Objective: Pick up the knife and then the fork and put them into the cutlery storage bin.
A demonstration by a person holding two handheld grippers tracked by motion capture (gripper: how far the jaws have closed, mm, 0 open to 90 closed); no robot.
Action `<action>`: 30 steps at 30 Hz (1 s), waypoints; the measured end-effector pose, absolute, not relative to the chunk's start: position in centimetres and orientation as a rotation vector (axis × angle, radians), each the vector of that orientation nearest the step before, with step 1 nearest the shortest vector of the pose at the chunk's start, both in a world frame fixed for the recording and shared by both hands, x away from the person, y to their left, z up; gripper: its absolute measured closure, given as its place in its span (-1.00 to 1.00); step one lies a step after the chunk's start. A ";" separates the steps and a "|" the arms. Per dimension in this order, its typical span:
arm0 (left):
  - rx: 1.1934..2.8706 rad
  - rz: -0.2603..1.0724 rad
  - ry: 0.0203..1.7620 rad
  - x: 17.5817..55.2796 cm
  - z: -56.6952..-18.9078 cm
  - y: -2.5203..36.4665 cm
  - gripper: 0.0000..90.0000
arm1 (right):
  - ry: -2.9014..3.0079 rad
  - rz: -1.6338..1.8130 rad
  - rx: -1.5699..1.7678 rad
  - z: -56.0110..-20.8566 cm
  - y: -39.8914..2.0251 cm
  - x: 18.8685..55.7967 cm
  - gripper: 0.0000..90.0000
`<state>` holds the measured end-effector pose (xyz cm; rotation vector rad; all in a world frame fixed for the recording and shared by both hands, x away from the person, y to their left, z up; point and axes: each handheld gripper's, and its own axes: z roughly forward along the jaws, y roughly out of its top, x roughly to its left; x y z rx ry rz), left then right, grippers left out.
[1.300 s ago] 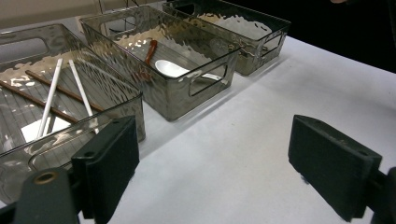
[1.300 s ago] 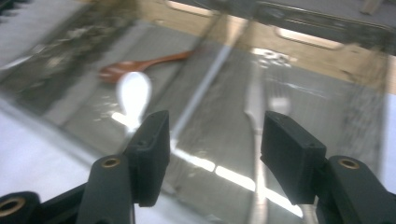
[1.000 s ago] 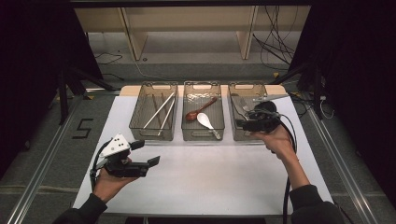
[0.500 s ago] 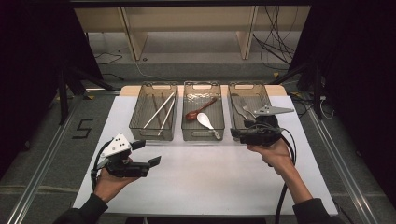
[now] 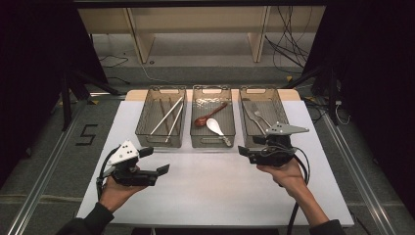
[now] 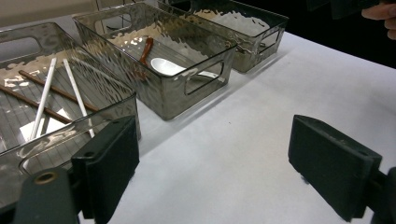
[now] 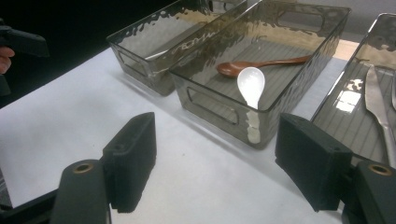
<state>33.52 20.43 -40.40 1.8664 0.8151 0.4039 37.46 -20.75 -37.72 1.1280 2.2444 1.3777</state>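
Now we note right hand-held gripper [image 5: 243, 151] pulled back out of right bin [image 5: 260, 117] to counter [image 5: 215, 196], jaws just been opening, apart, nothing between. Left hand-held gripper [image 5: 164, 169] unmoved, jaws apart, empty. We count three bins, four chopsticks [image 5: 166, 116], two spoons [image 5: 211, 120].

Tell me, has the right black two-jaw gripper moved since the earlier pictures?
Yes. The right gripper has come back from above the right clear plastic bin toward the person, onto the white table; its empty jaws have just been opening.
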 end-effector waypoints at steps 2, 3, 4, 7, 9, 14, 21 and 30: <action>1.859 0.404 0.814 33.5 -40.3 20.6 -0.65 | 2.241 1.388 1.132 -37.9 -20.7 37.2 -0.33; 1.855 0.405 0.812 33.5 -40.3 20.6 -0.65 | 2.242 1.399 1.135 -37.9 -20.6 37.1 -0.33; 1.854 0.403 0.812 33.5 -40.2 20.6 -0.65 | 2.238 1.409 1.123 -37.9 -20.6 36.9 -0.34; 1.856 0.398 0.815 33.5 -40.3 20.5 -0.65 | 2.237 1.412 1.093 -38.1 -20.5 36.4 -0.36; 1.856 0.397 0.815 33.5 -40.3 20.4 -0.65 | 2.231 1.416 1.091 -38.3 -20.5 36.0 -0.36; 1.859 0.394 0.811 33.5 -40.3 20.5 -0.65 | 2.191 1.449 1.094 -38.5 -21.0 35.3 -0.36; 1.856 0.388 0.811 33.5 -40.3 20.6 -0.65 | 2.178 1.454 1.100 -39.1 -21.4 34.1 -0.43; 1.856 0.373 0.810 33.5 -40.3 20.5 -0.65 | 2.172 1.438 1.105 -40.0 -21.8 33.0 -0.50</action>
